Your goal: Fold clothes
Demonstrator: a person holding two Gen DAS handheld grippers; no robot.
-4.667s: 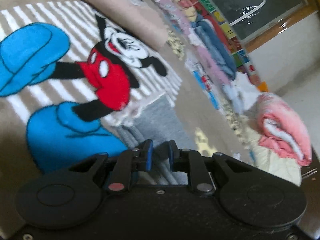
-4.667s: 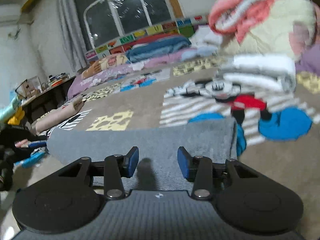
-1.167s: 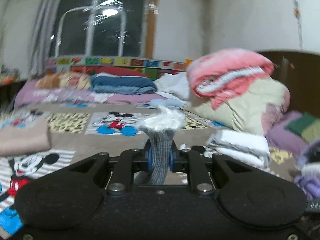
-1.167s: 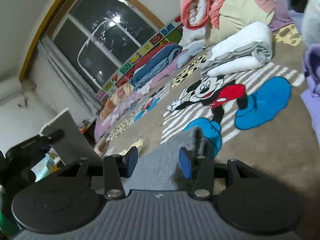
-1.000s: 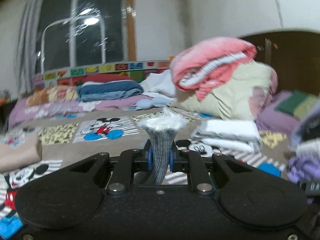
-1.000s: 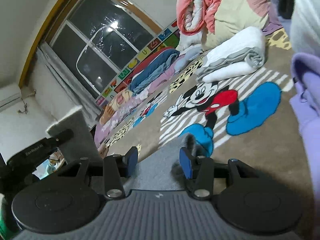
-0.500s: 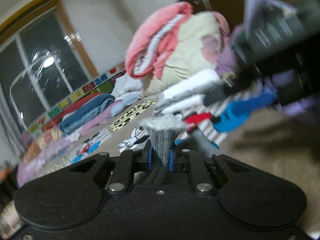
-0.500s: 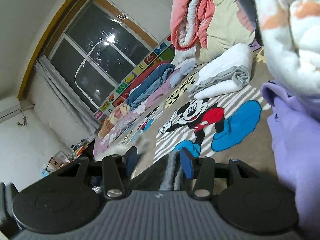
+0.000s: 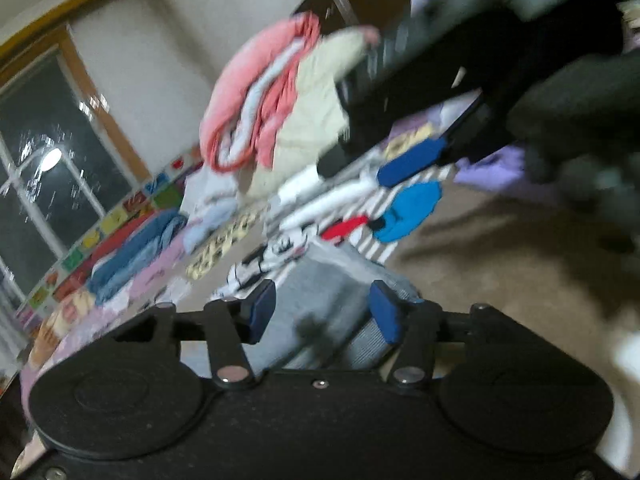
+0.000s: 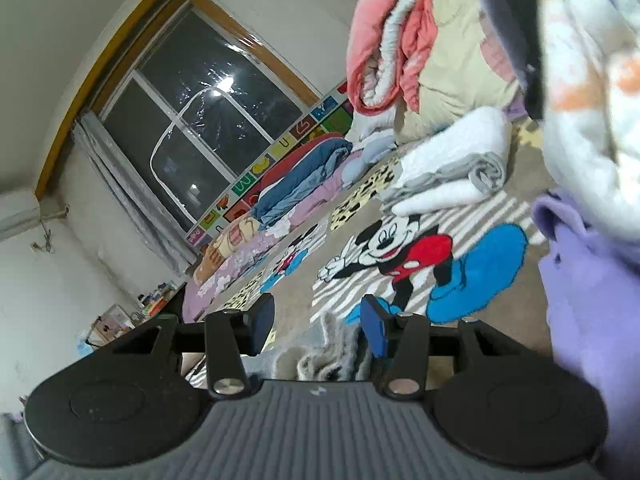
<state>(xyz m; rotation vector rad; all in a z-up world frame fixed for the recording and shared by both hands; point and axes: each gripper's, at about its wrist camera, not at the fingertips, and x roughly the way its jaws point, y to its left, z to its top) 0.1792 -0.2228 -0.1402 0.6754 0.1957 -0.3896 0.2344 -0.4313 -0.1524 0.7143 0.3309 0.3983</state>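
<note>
The grey knitted garment (image 9: 320, 304) lies on the cartoon-print carpet (image 10: 472, 280), directly in front of both tools; it looks soft, light and limp, so it should bend easily but may slide open, and the ribbed edge or a corner seems the best place to hold it. The left gripper (image 9: 322, 312) is opening, the cloth lying between its blue pads without being pressed. The right gripper (image 10: 318, 328) stands about half open, fuzzy grey folds between its jaws, not clamped. Behind lie a folded white towel (image 10: 452, 160) and a pink quilt (image 10: 384, 36), both thick.
</note>
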